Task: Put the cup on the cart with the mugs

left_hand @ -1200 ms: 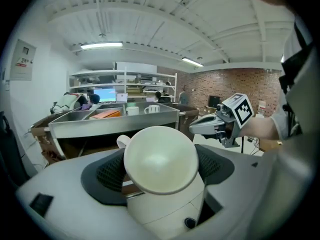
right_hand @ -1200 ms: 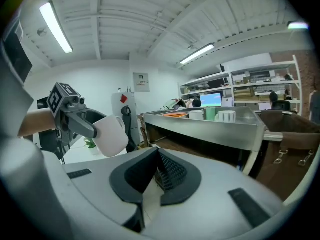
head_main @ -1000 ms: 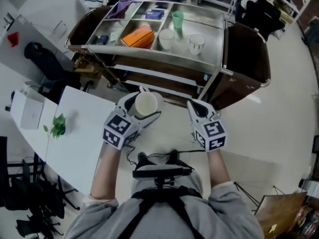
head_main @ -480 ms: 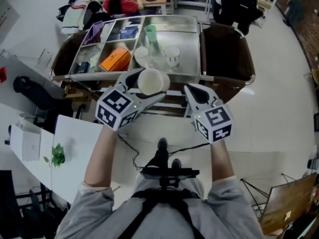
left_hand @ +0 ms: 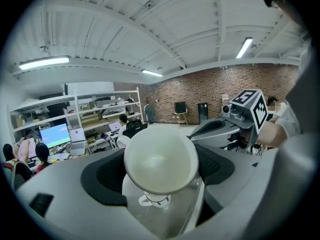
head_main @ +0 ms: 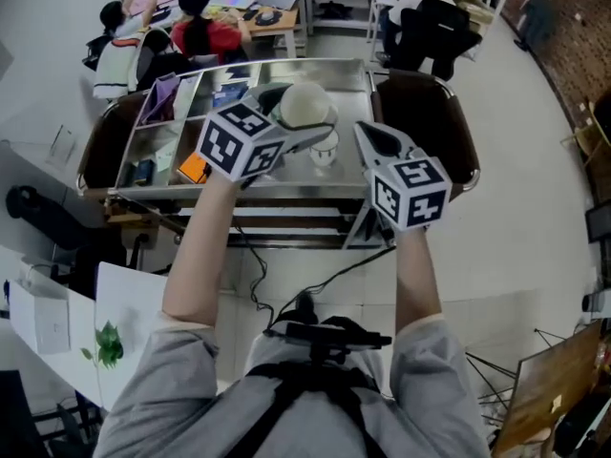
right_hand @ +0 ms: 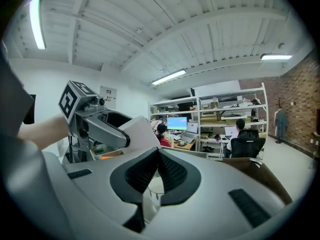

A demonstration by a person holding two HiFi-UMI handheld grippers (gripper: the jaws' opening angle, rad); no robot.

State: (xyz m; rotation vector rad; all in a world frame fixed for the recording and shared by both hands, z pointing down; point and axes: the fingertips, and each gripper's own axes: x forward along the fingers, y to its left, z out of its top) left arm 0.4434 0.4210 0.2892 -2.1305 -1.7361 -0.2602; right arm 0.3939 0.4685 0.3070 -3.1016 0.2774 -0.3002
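A white cup (head_main: 304,106) sits between the jaws of my left gripper (head_main: 302,124), which is shut on it, mouth facing the camera. In the left gripper view the cup (left_hand: 160,163) fills the gap of the left gripper (left_hand: 161,170), and a white mug (left_hand: 155,200) shows just beneath it. The cup hangs over the metal cart (head_main: 286,195), above a white mug (head_main: 325,150) standing on its top. My right gripper (head_main: 368,137) is beside it to the right, over the cart, shut and empty. In the right gripper view its pads meet at the right gripper (right_hand: 156,154).
The cart's left compartments hold an orange box (head_main: 194,168) and other small items. Dark brown bags (head_main: 430,122) hang at both ends of the cart. People sit at desks (head_main: 258,8) behind it. A white table (head_main: 124,303) with a green plant (head_main: 107,346) lies at the lower left.
I have walked up to the cart. Both grippers moved forward and now hang over its top, the left still carrying the cup.
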